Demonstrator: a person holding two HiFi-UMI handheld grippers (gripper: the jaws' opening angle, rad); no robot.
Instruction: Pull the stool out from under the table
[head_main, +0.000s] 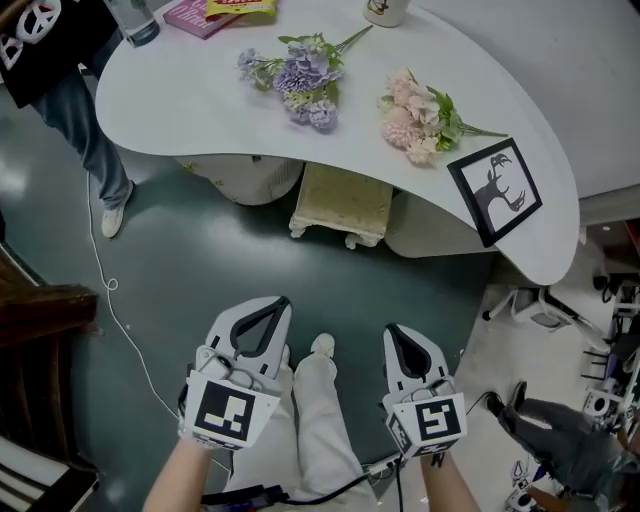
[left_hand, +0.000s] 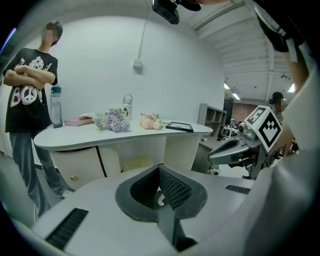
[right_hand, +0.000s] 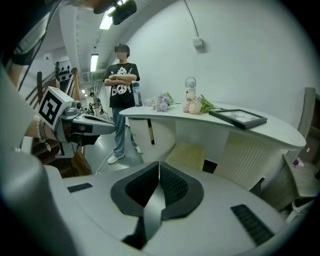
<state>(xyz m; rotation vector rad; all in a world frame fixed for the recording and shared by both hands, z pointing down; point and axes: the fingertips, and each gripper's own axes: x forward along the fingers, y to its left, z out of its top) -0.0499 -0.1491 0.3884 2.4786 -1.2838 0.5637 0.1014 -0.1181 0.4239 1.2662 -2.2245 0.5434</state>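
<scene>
A cream-cushioned stool (head_main: 340, 203) sits tucked under the front edge of the curved white table (head_main: 200, 120); it also shows in the right gripper view (right_hand: 189, 155) and faintly in the left gripper view (left_hand: 135, 163). My left gripper (head_main: 281, 304) and right gripper (head_main: 392, 332) are held low over the dark floor, well short of the stool, both shut with nothing between the jaws. The left gripper (left_hand: 160, 169) and right gripper (right_hand: 159, 165) point toward the table.
On the table lie purple flowers (head_main: 300, 75), pink flowers (head_main: 415, 115), a framed picture (head_main: 495, 190), a pink book (head_main: 195, 15) and a bottle (head_main: 135, 20). A person (right_hand: 120, 100) stands at the table's left end. A white cable (head_main: 115, 300) trails on the floor.
</scene>
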